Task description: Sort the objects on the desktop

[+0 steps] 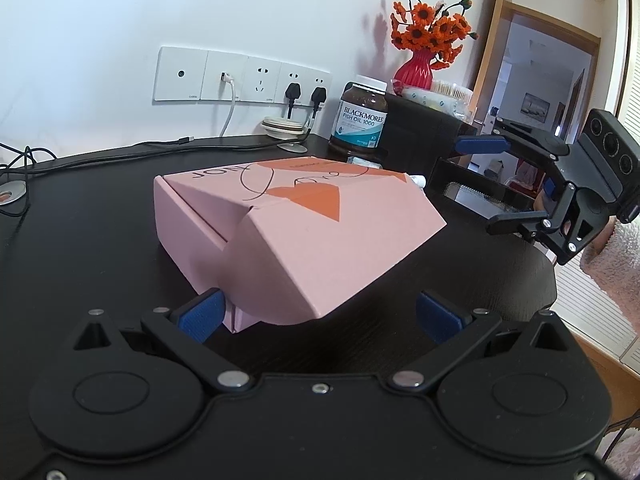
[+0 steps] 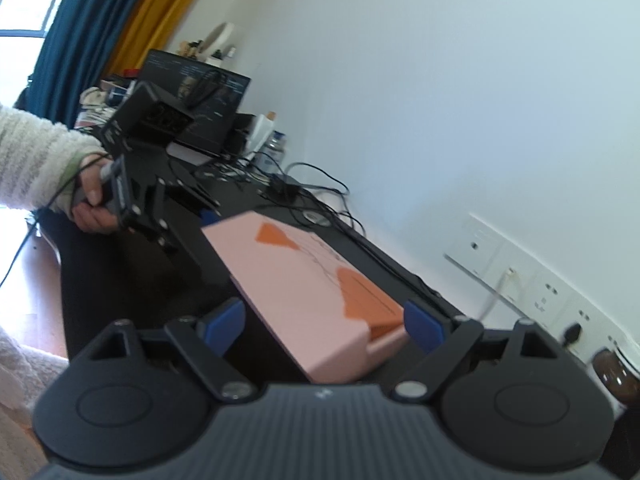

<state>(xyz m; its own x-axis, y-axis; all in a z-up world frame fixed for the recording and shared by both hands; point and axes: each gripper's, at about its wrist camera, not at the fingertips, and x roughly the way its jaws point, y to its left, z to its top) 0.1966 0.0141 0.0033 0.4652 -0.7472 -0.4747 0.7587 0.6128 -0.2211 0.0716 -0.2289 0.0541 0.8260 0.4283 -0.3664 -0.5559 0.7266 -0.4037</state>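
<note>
A white wall with a row of sockets [image 1: 240, 78] is seen behind a dark worktop [image 1: 80, 216], where cables are trailed. At its middle a pink cardboard box [image 1: 296, 232] with orange shapes and a thin drawn line is lying, one flap lifted ajar. A brown supplement jar [image 1: 360, 116] and a red vase of orange flowers [image 1: 416, 68] are kept behind it. The left gripper [image 1: 320, 314] is held released at the box's near corner, apparently to steady it. The right gripper [image 2: 324, 326] is spread wide around the box's end, nothing yet grasped.
</note>
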